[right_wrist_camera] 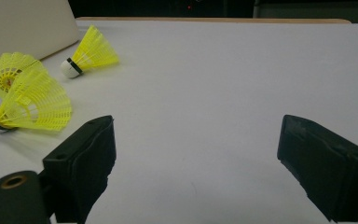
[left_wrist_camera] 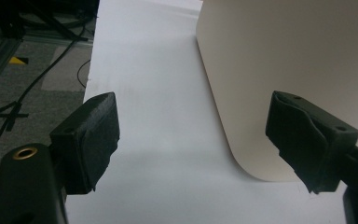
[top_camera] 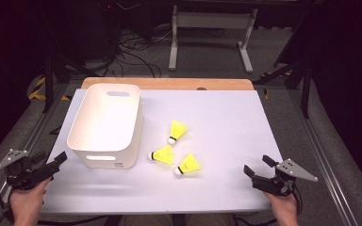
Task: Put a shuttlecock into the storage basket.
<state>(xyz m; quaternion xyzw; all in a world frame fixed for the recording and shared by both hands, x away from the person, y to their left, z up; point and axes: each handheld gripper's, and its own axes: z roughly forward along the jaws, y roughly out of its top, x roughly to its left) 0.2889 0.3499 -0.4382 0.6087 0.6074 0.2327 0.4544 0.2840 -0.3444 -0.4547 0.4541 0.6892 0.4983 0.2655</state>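
Shuttlecocks, three in number, yellow-skirted with white cork heads banded in black, lie on their sides in a loose cluster near the middle of the white table sheet (top_camera: 226,122): one farthest from the person (top_camera: 176,131), one in the middle (top_camera: 161,154) closest to the bin, and one nearest the person (top_camera: 187,165). None of them touches another in the high view. A white plastic bin (top_camera: 106,125) with slot handles stands upright just to the left of the cluster, its interior appearing bare. Left gripper (top_camera: 59,160) rests at the near left corner of the sheet, held in a hand (top_camera: 26,202); its jaws stand wide apart with nothing between them, pointing toward the bin's near corner. Right gripper (top_camera: 257,168) sits at the near right edge, well apart from the shuttlecocks, jaws likewise spread wide and holding nothing.
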